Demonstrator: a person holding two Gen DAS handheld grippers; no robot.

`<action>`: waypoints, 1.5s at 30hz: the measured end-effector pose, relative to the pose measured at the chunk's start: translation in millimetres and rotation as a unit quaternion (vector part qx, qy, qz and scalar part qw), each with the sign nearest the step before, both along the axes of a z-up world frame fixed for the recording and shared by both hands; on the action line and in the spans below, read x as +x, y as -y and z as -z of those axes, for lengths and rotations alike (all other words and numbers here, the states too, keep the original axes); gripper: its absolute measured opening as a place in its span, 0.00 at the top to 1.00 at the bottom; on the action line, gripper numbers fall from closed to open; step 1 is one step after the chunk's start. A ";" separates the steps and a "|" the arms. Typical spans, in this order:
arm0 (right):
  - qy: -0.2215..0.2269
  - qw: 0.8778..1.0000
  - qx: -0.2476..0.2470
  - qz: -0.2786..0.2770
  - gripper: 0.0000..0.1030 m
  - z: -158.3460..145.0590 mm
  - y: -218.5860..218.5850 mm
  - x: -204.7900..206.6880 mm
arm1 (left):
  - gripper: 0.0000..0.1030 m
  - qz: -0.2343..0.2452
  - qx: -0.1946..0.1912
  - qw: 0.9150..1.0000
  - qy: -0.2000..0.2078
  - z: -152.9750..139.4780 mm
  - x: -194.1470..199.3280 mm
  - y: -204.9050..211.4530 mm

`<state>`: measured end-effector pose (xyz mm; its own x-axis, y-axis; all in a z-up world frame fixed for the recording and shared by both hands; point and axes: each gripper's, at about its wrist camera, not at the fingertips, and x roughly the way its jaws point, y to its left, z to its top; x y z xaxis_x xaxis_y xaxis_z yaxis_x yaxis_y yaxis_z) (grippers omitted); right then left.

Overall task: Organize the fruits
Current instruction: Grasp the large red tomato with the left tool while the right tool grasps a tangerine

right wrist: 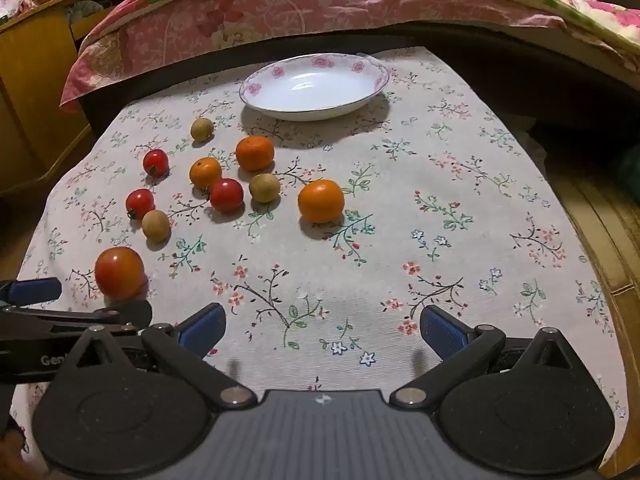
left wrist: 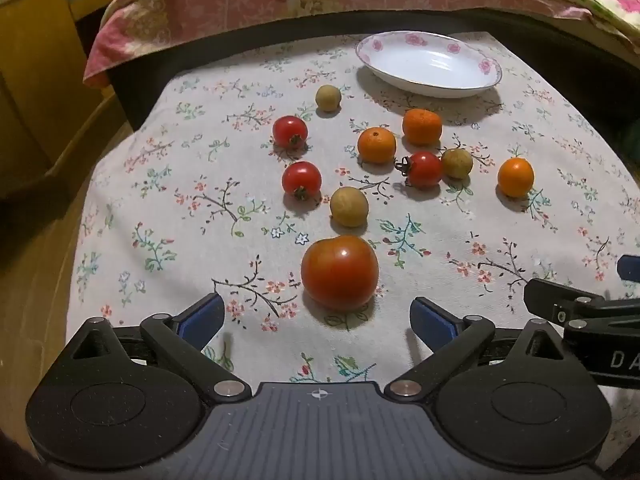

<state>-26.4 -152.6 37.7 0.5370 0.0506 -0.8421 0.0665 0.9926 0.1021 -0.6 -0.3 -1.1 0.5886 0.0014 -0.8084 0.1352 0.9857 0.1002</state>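
Fruits lie scattered on a floral tablecloth [left wrist: 160,200]. A large tomato [left wrist: 339,272] sits just beyond my left gripper [left wrist: 318,318], which is open and empty. Farther off are small red tomatoes [left wrist: 301,179], orange mandarins [left wrist: 376,145] and tan round fruits [left wrist: 349,206]. A white flower-rimmed dish [left wrist: 492,76] stands empty at the back. My right gripper [right wrist: 322,330] is open over bare cloth; the nearest mandarin [right wrist: 321,201] lies ahead of it, the large tomato [right wrist: 119,273] to its left, the dish [right wrist: 256,92] beyond.
A pink floral quilt [right wrist: 280,12] hangs over the edge behind the table. Yellow wooden furniture [left wrist: 36,100] stands at the left. The right half of the cloth [right wrist: 480,220] carries no fruit. Each gripper shows at the edge of the other's view.
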 end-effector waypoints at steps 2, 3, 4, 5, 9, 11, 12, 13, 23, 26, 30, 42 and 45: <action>-0.001 1.000 0.001 -0.003 0.00 0.7 -0.7 0.6 | 0.03 0.007 0.003 1.000 0.006 1.7 -0.7 0.3; 0.000 1.000 0.002 -0.004 0.00 1.0 -1.2 0.9 | 0.03 0.010 0.002 1.000 0.008 2.2 -1.0 0.4; 0.001 1.000 0.003 -0.005 0.00 0.8 -1.2 1.2 | 0.03 0.013 0.002 1.000 0.011 2.0 -1.0 -0.2; 0.003 1.000 0.005 -0.005 0.00 0.7 -1.3 1.3 | 0.03 0.014 -0.008 1.000 0.008 2.0 0.2 -1.7; 0.007 1.000 0.015 -0.007 0.00 -0.4 -0.8 3.3 | 0.10 0.021 -0.005 1.000 0.009 4.3 4.1 5.5; 0.009 1.000 0.014 -0.011 0.00 -1.3 -0.7 4.9 | 0.13 0.022 -0.007 1.000 0.008 6.0 5.6 2.9; 0.012 1.000 0.013 -0.012 0.00 -2.0 -0.7 5.3 | 0.17 0.023 -0.007 1.000 0.009 6.5 6.7 2.9; 0.013 1.000 0.012 -0.013 0.00 -2.5 -0.3 5.8 | 0.18 0.024 -0.006 1.000 0.003 8.2 8.9 3.1; 0.044 0.998 -0.017 -0.032 0.05 -8.7 3.0 18.6 | 0.31 0.028 -0.001 0.999 -0.018 10.7 17.3 3.9; 0.049 0.998 -0.022 -0.042 0.08 -8.7 3.3 27.9 | 0.37 0.029 -0.004 0.999 -0.021 10.2 18.3 4.4; 0.052 0.997 -0.030 -0.055 0.26 -5.0 1.5 43.7 | 0.44 0.040 0.005 0.999 -0.007 9.4 15.9 8.2; 0.056 0.995 -0.044 -0.069 0.46 12.1 2.6 76.2 | 0.43 0.051 0.023 0.998 0.012 13.0 11.3 8.6; 0.051 0.995 -0.040 -0.077 0.51 16.1 0.7 78.6 | 0.43 0.049 0.018 0.999 0.015 12.5 11.1 9.1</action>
<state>52.1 -153.3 21.6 0.6102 0.0741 -0.7888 -0.0945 0.9953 0.0204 10.5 -9.4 -13.6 0.6114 -0.0288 -0.7908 0.2279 0.9634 0.1411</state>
